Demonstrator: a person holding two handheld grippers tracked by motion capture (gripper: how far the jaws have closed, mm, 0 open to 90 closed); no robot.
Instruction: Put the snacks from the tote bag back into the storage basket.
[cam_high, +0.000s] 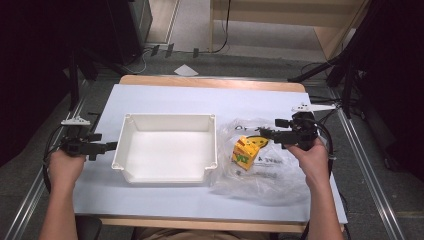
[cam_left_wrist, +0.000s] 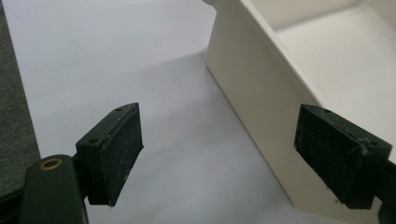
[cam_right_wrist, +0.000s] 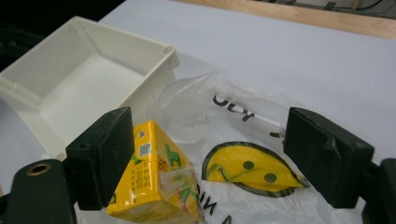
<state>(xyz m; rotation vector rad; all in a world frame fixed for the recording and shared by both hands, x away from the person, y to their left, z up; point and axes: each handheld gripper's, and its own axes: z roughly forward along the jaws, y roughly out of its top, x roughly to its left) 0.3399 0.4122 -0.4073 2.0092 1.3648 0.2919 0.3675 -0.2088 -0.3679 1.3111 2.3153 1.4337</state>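
A white plastic bin (cam_high: 170, 116) stands at the middle of the table. To its right lies a crumpled clear plastic bag (cam_high: 272, 177) with a yellow drink carton (cam_high: 244, 152) at its middle; whether the carton is inside the bag I cannot tell. My right gripper (cam_high: 271, 128) hovers over the bag's far side. In the right gripper view that gripper (cam_right_wrist: 208, 140) is open, with the carton (cam_right_wrist: 149, 182) beside its left jaw and the bag's yellow leaf print (cam_right_wrist: 247, 170) between the jaws. My left gripper (cam_high: 104, 141) is open at the bin's left wall (cam_left_wrist: 252, 88), nothing gripped.
A white sheet (cam_high: 160, 97) covers the wooden table (cam_high: 210, 82). Tripod legs and cables stand on the floor at the far left and right. The bin (cam_right_wrist: 159, 51) holds nothing that I can see.
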